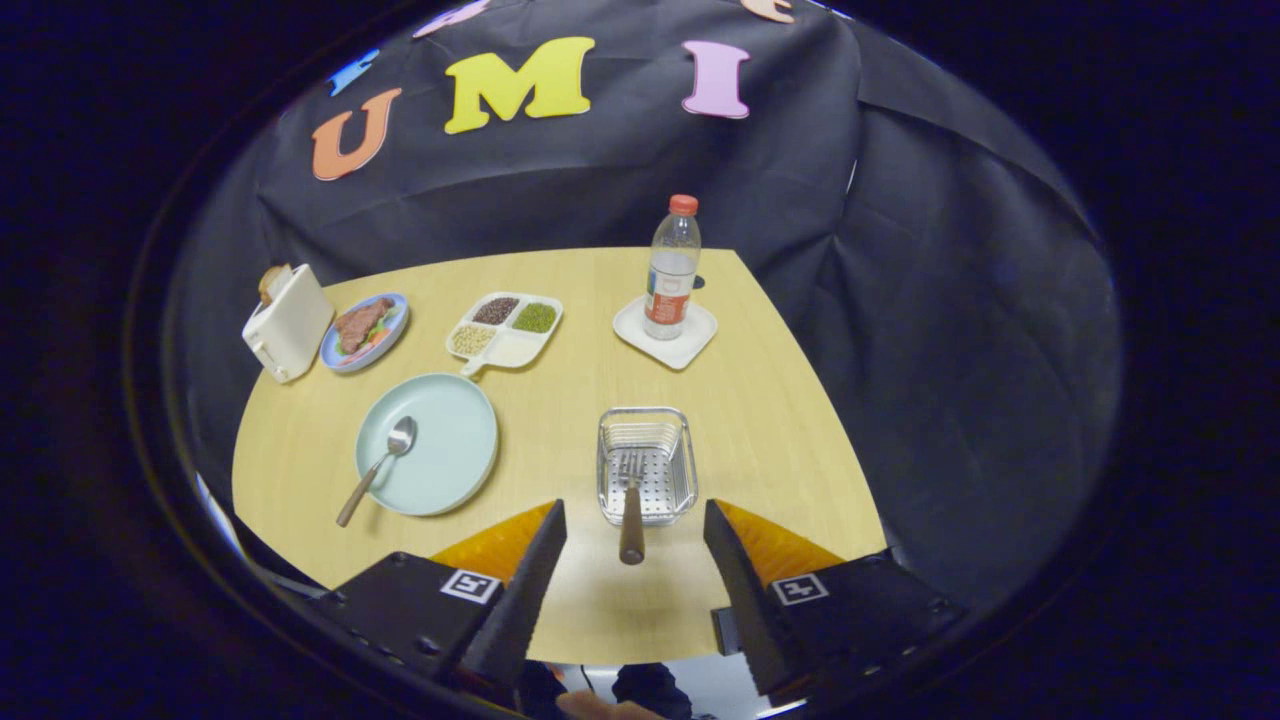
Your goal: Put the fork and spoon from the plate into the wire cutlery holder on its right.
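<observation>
Shiny wire holder, matt wood-look table.

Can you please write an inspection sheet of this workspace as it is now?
Surface: wooden table, dry.
Job's things: fork lies in the wire holder, handle over its near rim; spoon on the green plate.
Clutter: toaster, food plate, divided tray, bottle on a white dish.
Grippers: hand-held gripper open, fork handle between its fingers, untouched.
Cables: nothing seen.
Surroundings: black cloth wall.
</observation>
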`<state>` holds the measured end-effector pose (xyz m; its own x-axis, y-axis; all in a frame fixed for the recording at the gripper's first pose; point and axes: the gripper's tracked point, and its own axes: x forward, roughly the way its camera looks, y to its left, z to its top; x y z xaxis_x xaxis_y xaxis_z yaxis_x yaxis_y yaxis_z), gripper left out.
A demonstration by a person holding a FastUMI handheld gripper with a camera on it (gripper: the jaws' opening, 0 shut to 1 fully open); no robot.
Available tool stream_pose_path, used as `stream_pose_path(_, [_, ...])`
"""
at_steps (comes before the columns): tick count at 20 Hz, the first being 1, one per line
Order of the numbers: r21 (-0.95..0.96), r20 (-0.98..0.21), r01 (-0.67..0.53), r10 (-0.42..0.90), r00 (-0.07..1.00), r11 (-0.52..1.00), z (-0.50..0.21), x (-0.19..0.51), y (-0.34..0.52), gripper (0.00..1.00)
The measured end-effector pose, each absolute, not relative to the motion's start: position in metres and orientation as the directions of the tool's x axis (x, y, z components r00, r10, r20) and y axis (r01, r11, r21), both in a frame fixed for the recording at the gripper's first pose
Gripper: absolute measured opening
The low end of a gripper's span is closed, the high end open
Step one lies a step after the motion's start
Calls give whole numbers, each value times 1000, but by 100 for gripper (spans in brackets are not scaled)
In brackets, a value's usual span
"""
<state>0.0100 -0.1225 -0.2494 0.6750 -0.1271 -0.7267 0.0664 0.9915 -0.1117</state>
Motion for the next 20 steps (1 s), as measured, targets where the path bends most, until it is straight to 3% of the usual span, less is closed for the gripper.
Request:
stream_pose_path(1, [-116, -720, 67, -131, 681, 991, -245, 11, -119, 93])
stream_pose_path(2, [-117, -716, 67, -131, 686, 991, -242, 10, -114, 94])
stream_pose_path(11, [-133, -711, 21, -110, 694, 991, -233, 9, -34, 94])
stream_pose_path(20, [-130, -782, -19, -91, 616, 991, -282, 2, 56, 94])
